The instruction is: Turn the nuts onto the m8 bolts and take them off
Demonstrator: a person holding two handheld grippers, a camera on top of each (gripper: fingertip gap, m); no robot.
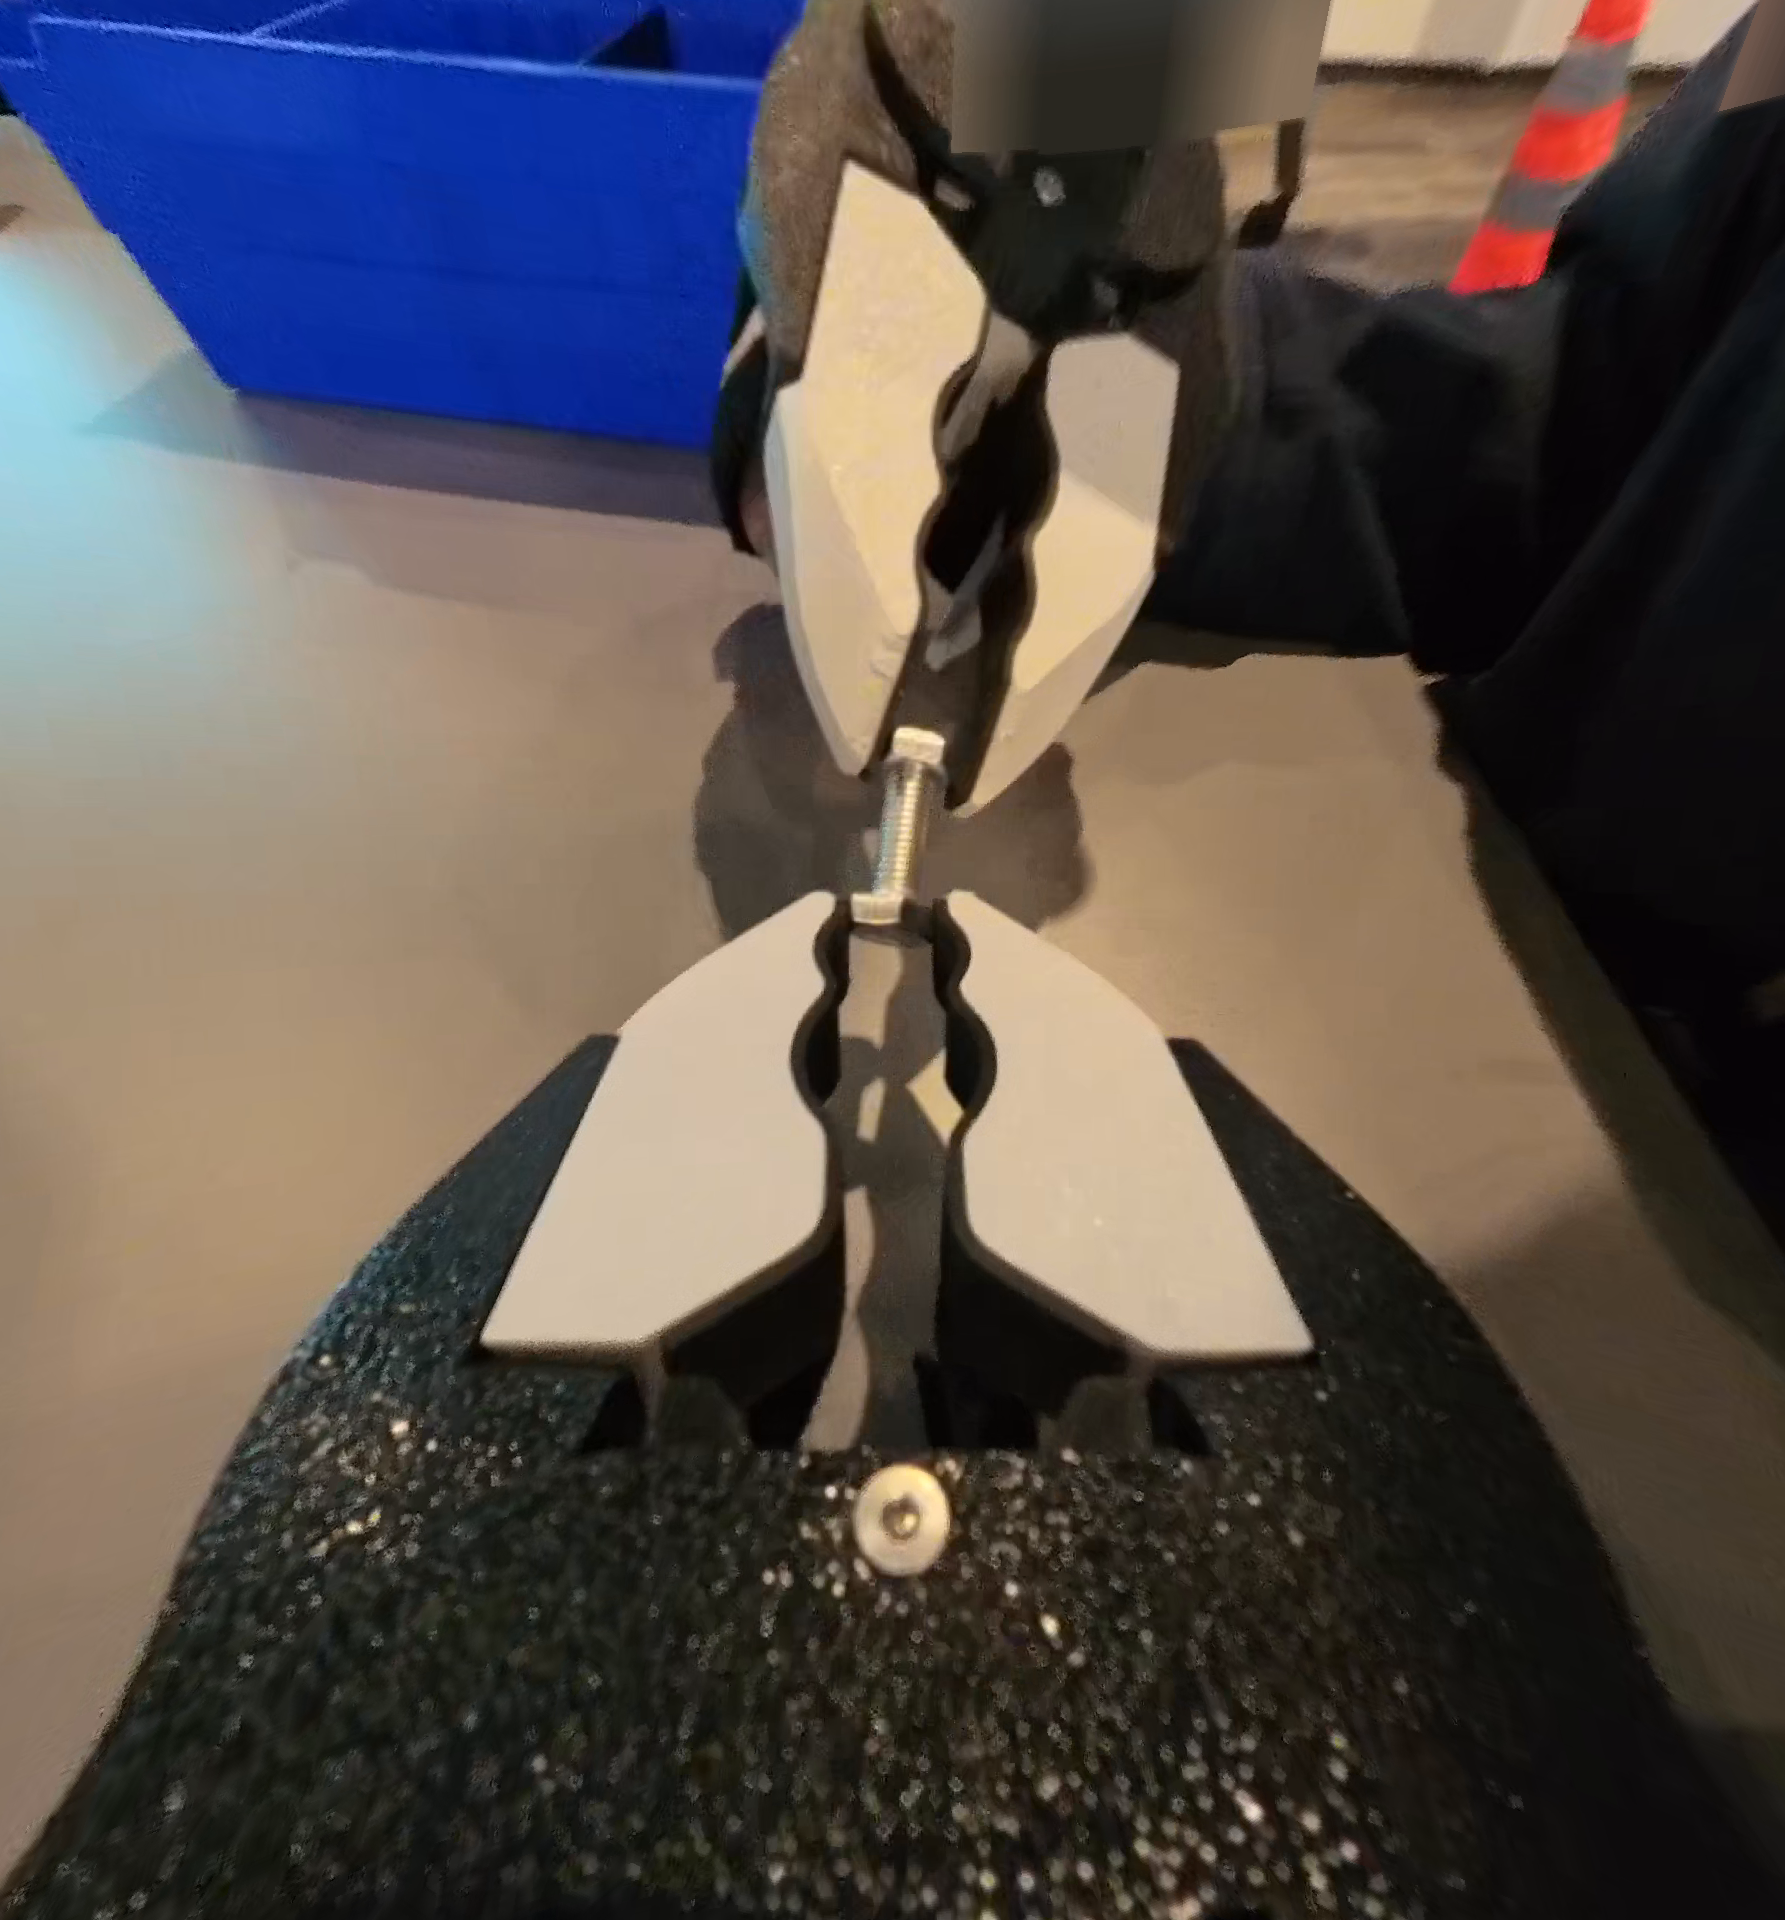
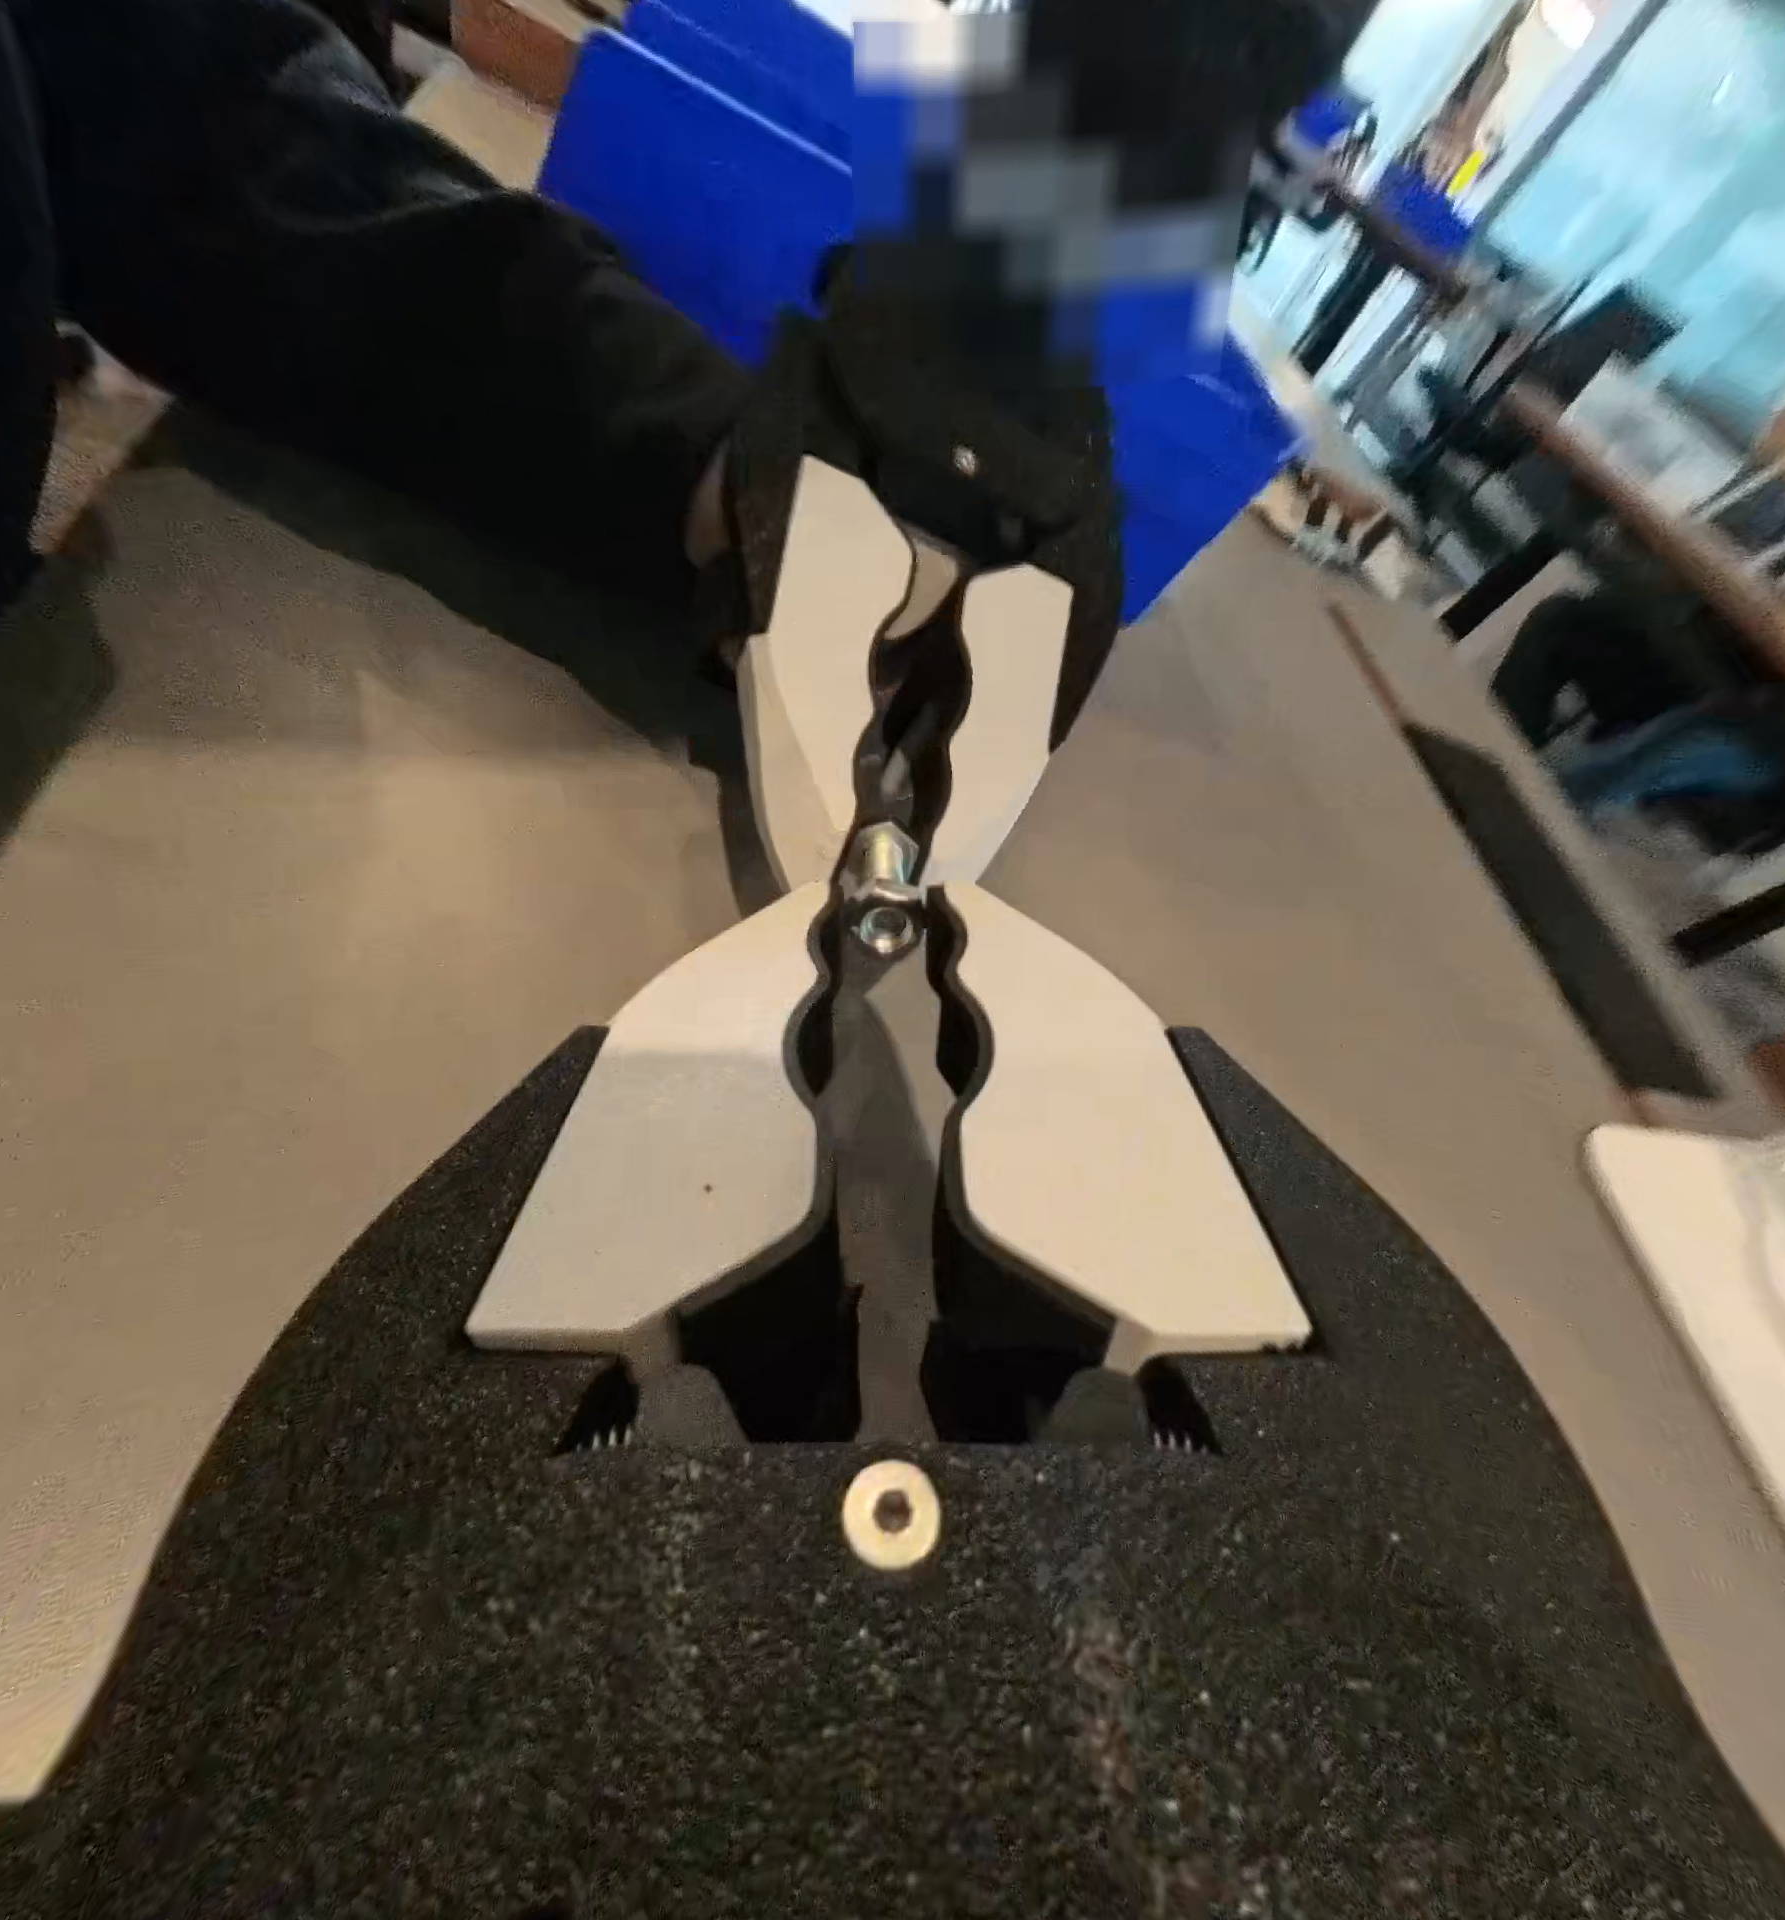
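left wrist: low over the table [image 1: 244,831], looks along its own fingers, faces the right gripper [image 1: 919,779] close up
right wrist: same, opposite way
shared: bolt [image 1: 903,831], blue bins [image 1: 400,208]

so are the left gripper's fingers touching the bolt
Touching: the left wrist view shows the left gripper clamped on the bolt at its hex end.

Beige table [image 1: 296,831]; blue bin [image 1: 400,229]; white tray [image 2: 1740,1299].
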